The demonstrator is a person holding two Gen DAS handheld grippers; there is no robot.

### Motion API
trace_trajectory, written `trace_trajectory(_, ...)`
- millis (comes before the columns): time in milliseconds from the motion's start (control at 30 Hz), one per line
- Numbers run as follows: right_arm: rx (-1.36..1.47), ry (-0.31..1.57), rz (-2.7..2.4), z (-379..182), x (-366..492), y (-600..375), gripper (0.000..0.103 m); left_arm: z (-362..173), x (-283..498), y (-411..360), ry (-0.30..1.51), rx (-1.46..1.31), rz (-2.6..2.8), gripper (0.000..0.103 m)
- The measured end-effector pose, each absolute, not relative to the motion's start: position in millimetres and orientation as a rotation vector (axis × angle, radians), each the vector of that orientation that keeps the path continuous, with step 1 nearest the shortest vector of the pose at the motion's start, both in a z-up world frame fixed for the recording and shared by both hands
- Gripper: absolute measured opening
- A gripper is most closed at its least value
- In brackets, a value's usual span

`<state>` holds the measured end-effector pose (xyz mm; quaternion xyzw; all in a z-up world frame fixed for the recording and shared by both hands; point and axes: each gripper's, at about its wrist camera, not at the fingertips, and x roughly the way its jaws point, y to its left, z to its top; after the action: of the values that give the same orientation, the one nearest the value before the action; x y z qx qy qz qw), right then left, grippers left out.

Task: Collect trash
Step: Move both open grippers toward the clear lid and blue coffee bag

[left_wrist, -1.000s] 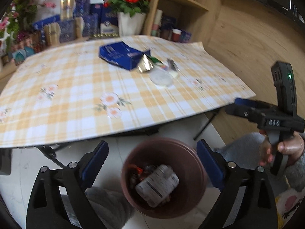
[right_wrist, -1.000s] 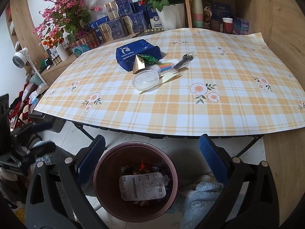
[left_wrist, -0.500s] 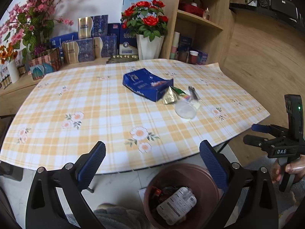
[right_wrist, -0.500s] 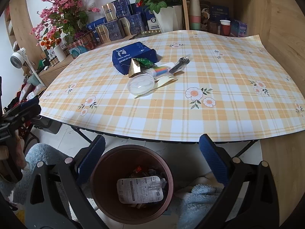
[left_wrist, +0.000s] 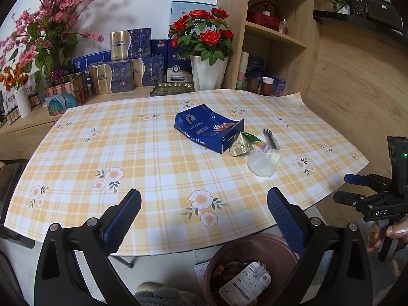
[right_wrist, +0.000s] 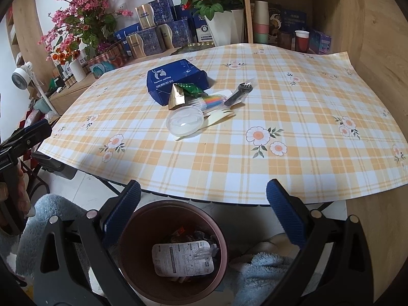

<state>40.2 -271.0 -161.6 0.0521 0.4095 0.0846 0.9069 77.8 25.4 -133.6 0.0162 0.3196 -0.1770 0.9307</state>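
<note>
A brown trash bin stands on the floor under the table's near edge, with a white printed pouch and other wrappers inside; it also shows in the left wrist view. On the plaid tablecloth lie a blue coffee box, a gold-green foil wrapper, a clear plastic lid, a coloured pack and a wrapped fork. My left gripper is open and empty above the near table edge. My right gripper is open and empty over the bin.
Flower vases, gift boxes and a wooden shelf line the far side of the table. A small fan stands at the left. Blue fluffy fabric lies beside the bin.
My left gripper has risen and tilted up from over the bin toward the tabletop. My right gripper has barely shifted, staying above the bin.
</note>
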Motion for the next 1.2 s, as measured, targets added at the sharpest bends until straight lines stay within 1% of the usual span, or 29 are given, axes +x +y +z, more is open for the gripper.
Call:
trace_trajectory(600,0.084,0.855,0.141,-166,64,-275,0.097,-136,106,25,0.636,0.040,-0.343,0.097)
trace_trajectory(1200,0.051,0.884,0.139,-190,108,-279,0.097,-153,132,21,0.664,0.026,-0.327,0.097)
